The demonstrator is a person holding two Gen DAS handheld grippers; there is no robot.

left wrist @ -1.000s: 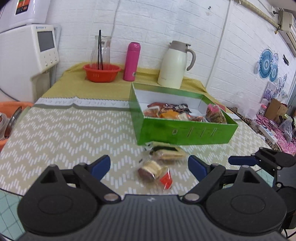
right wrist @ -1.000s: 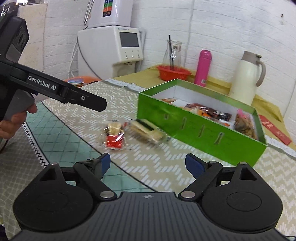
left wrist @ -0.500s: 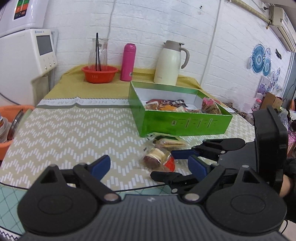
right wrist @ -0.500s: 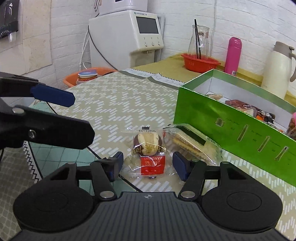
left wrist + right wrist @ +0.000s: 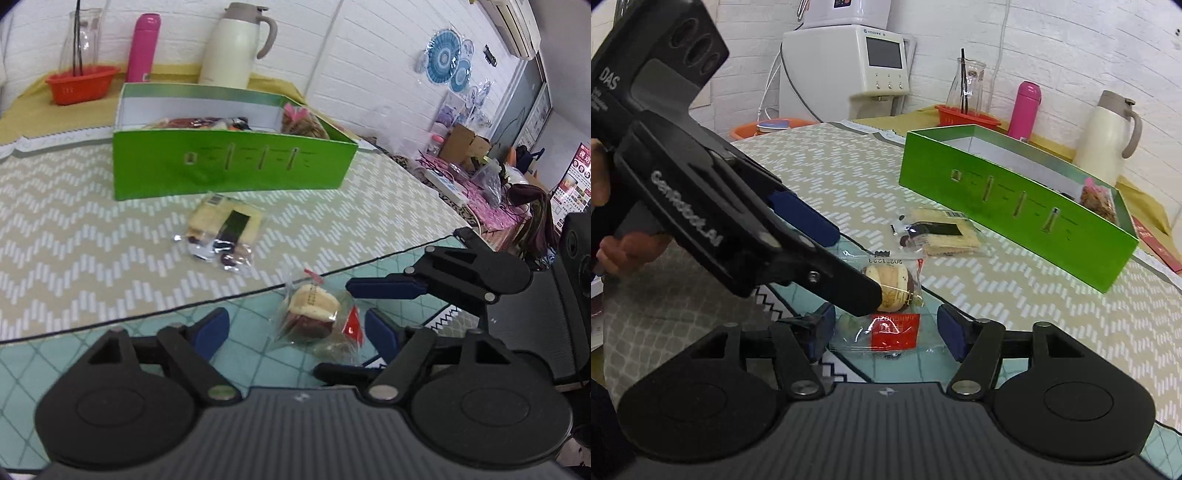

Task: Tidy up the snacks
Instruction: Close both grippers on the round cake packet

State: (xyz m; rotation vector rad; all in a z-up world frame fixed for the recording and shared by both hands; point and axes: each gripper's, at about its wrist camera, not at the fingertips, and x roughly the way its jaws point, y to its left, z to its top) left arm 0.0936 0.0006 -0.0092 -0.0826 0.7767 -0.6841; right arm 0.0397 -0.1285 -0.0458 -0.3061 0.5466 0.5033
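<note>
Collecting loose snacks for the green box [image 5: 1015, 206]; step in hand judged as pickup of the wrapped pastry [image 5: 890, 291], with closure on the wrapper and a carry up over the box's near wall called for next.

Right gripper [image 5: 886, 330]: released, jaws wide, straddling the red-label end of the pastry's clear wrapper; pads [image 5: 951, 336] flanking the film, contact not certain. Nothing held.

Left gripper [image 5: 295, 328]: released, jaws wide, bracketing the same pastry [image 5: 314, 310] from the other side; nothing held. Lower finger lying across the pastry in the right wrist view, touch not confirmable.

Wrapped pastry: on the teal mat at the table edge, in front of the green box and well apart from it.

Cracker packet [image 5: 221, 229]: flat on the chevron cloth, between pastry and box, near the box's front wall.

Green box: open-topped, several snacks already inside.

Behind the box: cream jug [image 5: 236, 44], pink flask [image 5: 144, 48], red basket [image 5: 81, 85].
</note>
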